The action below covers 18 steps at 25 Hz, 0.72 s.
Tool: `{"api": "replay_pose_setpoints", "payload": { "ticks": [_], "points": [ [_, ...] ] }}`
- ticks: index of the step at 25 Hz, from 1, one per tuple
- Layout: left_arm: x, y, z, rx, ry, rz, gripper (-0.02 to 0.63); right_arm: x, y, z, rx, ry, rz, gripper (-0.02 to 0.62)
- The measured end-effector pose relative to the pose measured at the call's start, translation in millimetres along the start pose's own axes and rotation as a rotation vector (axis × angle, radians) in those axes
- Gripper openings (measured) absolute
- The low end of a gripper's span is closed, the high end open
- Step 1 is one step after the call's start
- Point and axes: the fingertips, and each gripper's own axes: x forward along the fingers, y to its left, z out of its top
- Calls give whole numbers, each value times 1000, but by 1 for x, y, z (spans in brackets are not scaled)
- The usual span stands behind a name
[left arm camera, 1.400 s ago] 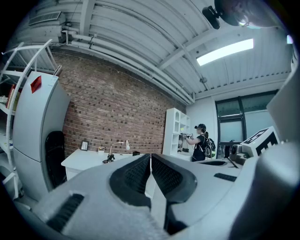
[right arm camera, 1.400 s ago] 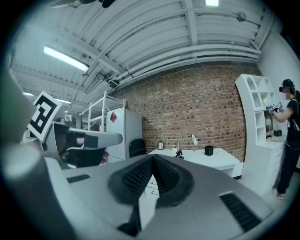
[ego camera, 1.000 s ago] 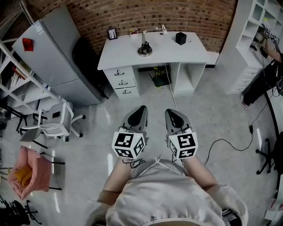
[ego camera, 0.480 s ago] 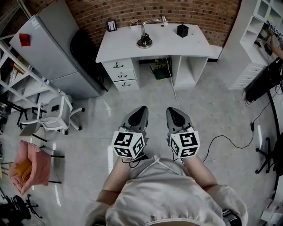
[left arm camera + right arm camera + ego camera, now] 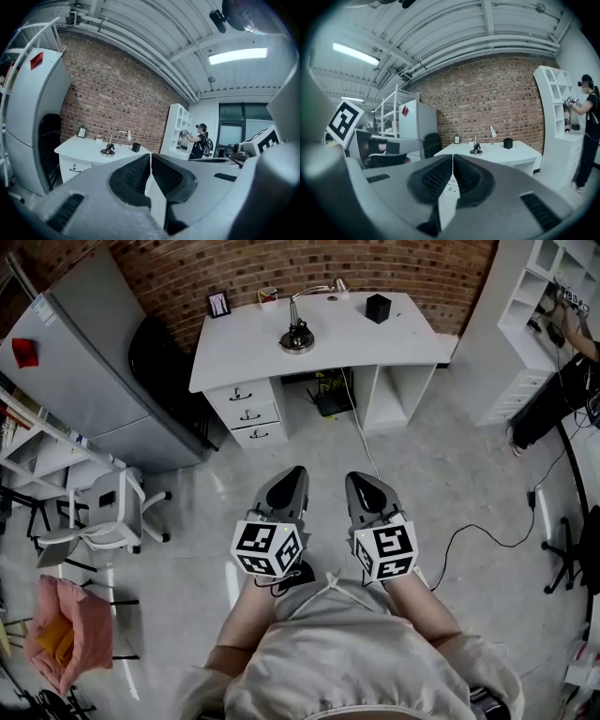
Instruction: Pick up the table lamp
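Distance rules this moment: the lamp (image 5: 298,334) stands upright on the far white worktop (image 5: 394,338), left of its middle. Its round base sits flat and its thin neck arches right to a small shade. A black cup (image 5: 378,307) sits to its right near the back edge, and a small frame (image 5: 218,304) stands at the far left corner. Both are apart from the lamp, so its base has free room around it.

The left gripper (image 5: 293,472) and right gripper (image 5: 356,478) are held side by side, near the person's body and over the floor (image 5: 450,474). They point toward the worktop and are well apart from it. On each, the jaws are fully closed, pad against pad, with nothing between them. That fits an approach, I judge: nothing is within reach, and the closed pairs are simply carried forward.

Both gripper views show the lamp just above the jaw tips, so the grippers seem aimed at it already. The pick-up itself has not begun. At least one pair must open wide before it can take the stem or neck.

A pale cable (image 5: 364,432) runs from under the worktop across the floor. Whether it belongs to the lamp cannot be told; if so, it could tug on lifting.
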Motion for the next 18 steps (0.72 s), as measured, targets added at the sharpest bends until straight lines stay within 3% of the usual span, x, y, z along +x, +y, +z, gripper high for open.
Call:
{"api": "replay_pose_setpoints", "payload": {
  "ticks": [8, 18],
  "points": [
    [15, 112, 41, -4, -3, -47, 25, 104, 34, 22, 8, 12, -84, 28],
    [18, 243, 67, -59, -12, 1, 25, 210, 84, 30, 48, 45, -87, 29]
  ]
}}
